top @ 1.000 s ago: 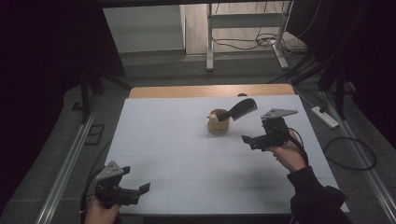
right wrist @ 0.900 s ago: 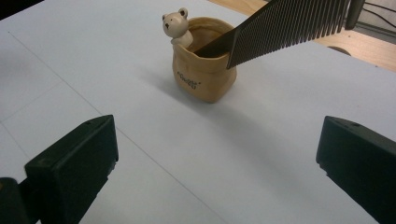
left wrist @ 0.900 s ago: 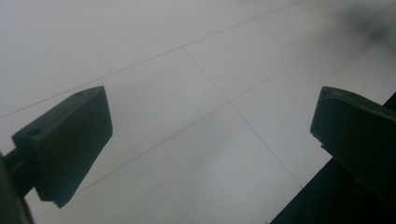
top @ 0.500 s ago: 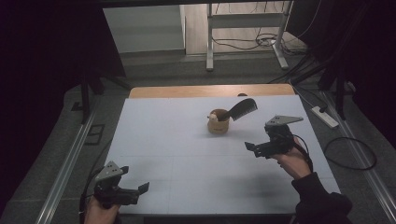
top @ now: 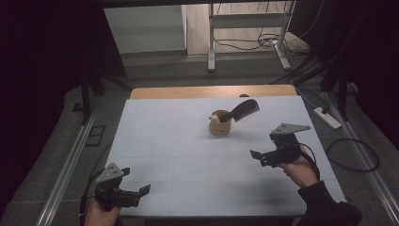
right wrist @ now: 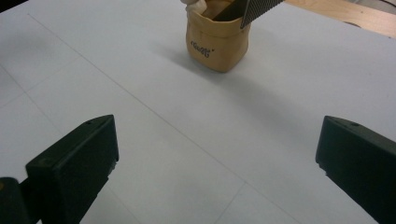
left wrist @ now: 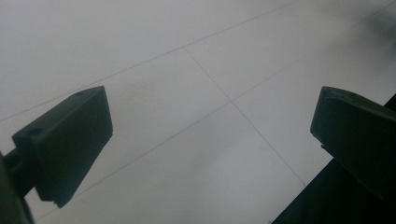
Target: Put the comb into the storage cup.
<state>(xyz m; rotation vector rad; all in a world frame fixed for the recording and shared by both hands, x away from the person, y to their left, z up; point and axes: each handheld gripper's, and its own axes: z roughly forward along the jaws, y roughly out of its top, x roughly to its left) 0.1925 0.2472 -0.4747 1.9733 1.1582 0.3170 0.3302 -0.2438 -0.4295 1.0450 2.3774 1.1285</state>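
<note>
A small tan fabric pouch (top: pixel 220 126) stands upright on the white table top (top: pixel 179 141), right of centre toward the back. A black comb (top: pixel 245 111) leans out of it to the right, and a small white item (top: pixel 215 118) peeks over its left rim. In the right gripper view the pouch (right wrist: pixel 217 44) and comb (right wrist: pixel 259 9) sit far ahead, the white item (right wrist: pixel 196 5) at the top edge. My right gripper (top: pixel 262 150) is open and empty, near and to the right of the pouch; its jaws (right wrist: pixel 217 163) are wide apart. My left gripper (top: pixel 135 181) is open at the front left corner, empty (left wrist: pixel 210 140).
A strip of bare wood (top: pixel 211 91) shows at the table's far edge. The table's front edge (left wrist: pixel 299 191) lies close under the left gripper. On the floor are a power strip (top: pixel 327 117) at right, cables and a metal frame (top: pixel 244 28) behind.
My right gripper has drawn back from the pouch toward the near right, staying open. The left gripper, pouch and comb have not moved.
</note>
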